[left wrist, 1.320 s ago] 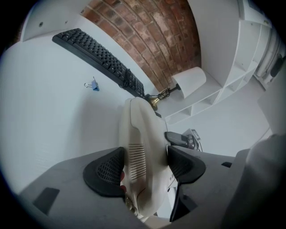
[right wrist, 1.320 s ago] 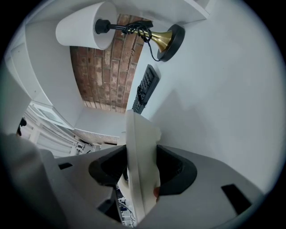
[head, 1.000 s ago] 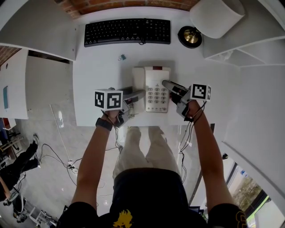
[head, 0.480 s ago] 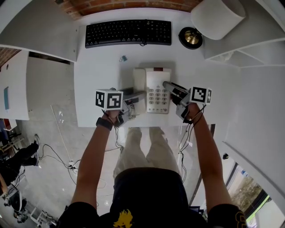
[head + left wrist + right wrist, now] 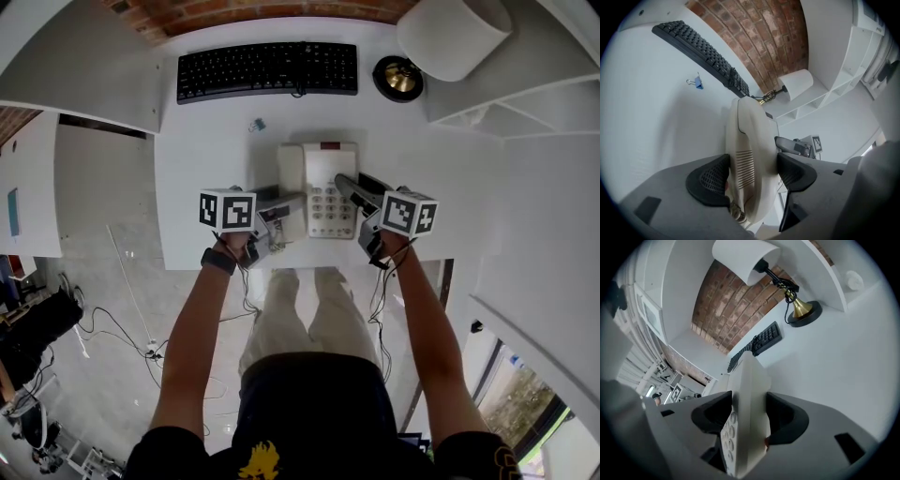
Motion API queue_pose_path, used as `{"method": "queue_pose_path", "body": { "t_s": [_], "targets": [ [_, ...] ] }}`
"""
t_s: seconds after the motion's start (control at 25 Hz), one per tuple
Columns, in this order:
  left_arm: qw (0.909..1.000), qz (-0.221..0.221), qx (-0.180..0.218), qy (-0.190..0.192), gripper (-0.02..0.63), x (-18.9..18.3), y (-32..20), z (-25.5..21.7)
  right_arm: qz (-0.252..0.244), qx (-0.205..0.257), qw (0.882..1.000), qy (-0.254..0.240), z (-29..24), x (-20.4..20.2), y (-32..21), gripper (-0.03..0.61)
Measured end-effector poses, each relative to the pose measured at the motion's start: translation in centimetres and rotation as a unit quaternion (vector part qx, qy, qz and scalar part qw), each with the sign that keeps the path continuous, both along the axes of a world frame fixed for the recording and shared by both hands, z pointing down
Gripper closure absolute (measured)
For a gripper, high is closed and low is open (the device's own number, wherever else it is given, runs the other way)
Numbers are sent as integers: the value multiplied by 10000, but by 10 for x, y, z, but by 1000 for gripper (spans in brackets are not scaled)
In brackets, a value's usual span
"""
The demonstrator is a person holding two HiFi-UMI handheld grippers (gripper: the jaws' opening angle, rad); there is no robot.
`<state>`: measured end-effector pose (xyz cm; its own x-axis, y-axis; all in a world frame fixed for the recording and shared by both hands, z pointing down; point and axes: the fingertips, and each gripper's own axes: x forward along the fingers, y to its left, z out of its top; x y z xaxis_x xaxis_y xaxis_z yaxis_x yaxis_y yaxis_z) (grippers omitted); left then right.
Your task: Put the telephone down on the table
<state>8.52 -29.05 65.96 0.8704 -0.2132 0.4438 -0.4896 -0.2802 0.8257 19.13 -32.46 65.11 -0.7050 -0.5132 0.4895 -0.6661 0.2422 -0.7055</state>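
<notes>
A cream telephone [image 5: 328, 183] lies flat on the white table [image 5: 202, 150], its handset [image 5: 291, 173] on the cradle at its left. My left gripper [image 5: 284, 208] reaches in from the near left. In the left gripper view the handset [image 5: 750, 140] stands between its jaws [image 5: 752, 176], both pads against its sides. My right gripper [image 5: 352, 184] sits at the base's right edge. In the right gripper view that edge [image 5: 747, 390] with its keys fills the gap of the gripper [image 5: 749, 416], whose jaws are opening and lie close along it.
A black keyboard [image 5: 267, 67] lies at the table's far side, with a brass-footed lamp [image 5: 398, 78] and its white shade [image 5: 455, 28] to the right. A small blue binder clip [image 5: 256, 124] rests between keyboard and telephone. The table's near edge runs just behind both grippers.
My right gripper has swung inward and toward me, its marker cube now closer to the telephone's near right corner. The left gripper and the telephone have stayed put.
</notes>
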Motion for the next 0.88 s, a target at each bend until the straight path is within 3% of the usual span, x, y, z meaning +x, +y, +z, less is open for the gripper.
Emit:
{"method": "queue_pose_path", "body": {
  "t_s": [0.24, 0.48, 0.56, 0.68, 0.8, 0.88],
  "targets": [
    [10000, 3, -8, 59, 282, -2, 0, -1, 184, 223, 9995, 134, -6, -5, 2, 351],
    [10000, 3, 33, 27, 284, -1, 0, 2, 415, 639, 9949, 655, -7, -1, 2, 347],
    [10000, 23, 35, -19, 282, 0, 1, 1, 340, 921, 9886, 1138, -9, -1, 4, 352],
    [9998, 47, 49, -181, 273, 3, 1, 2, 146, 1357, 9703, 1998, -11, -1, 5, 371],
    [9991, 75, 74, -407, 259, 7, 2, 4, 119, 1343, 9644, 2276, -5, 4, 6, 369],
    [9985, 79, 101, -536, 250, 9, 1, 5, -29, 1456, 9542, 2615, -3, 6, 7, 371]
  ]
}}
